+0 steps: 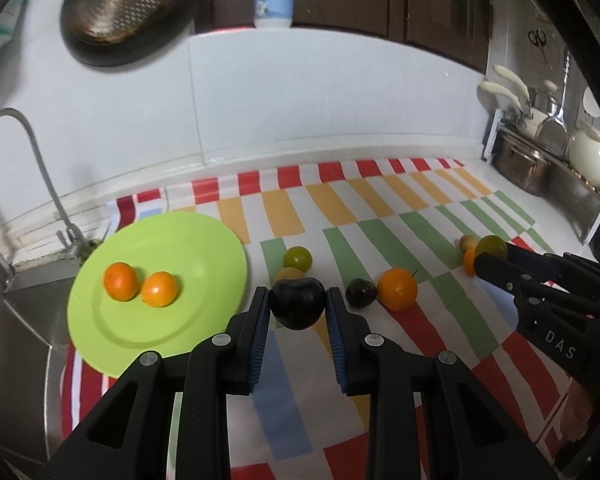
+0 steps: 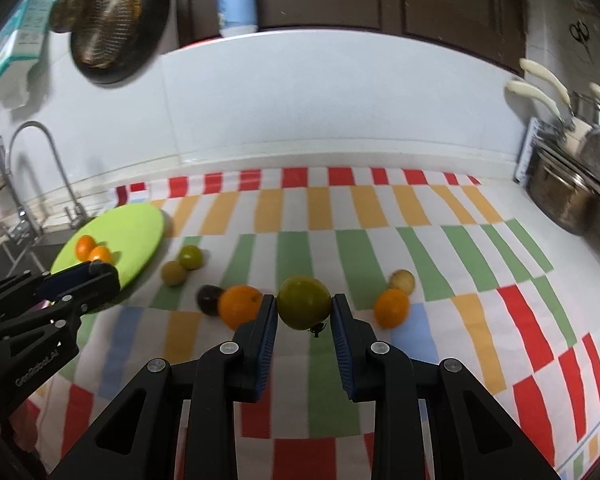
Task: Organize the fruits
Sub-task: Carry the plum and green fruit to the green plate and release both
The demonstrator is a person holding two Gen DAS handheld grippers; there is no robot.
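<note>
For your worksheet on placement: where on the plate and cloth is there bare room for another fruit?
Free: the green plate right of its two oranges, and the cloth toward the steel pot. Crowded: the strip between plate and right-hand orange.

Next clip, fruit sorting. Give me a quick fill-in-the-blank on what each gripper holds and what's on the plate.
1. The left gripper is shut on a ____ plum.
2. The right gripper holds a ____ fruit between its fingers.
3. The green plate carries ____ oranges.
4. Behind the plate, at the sink, stands a ____.

Missing words: dark; green; two; faucet
</note>
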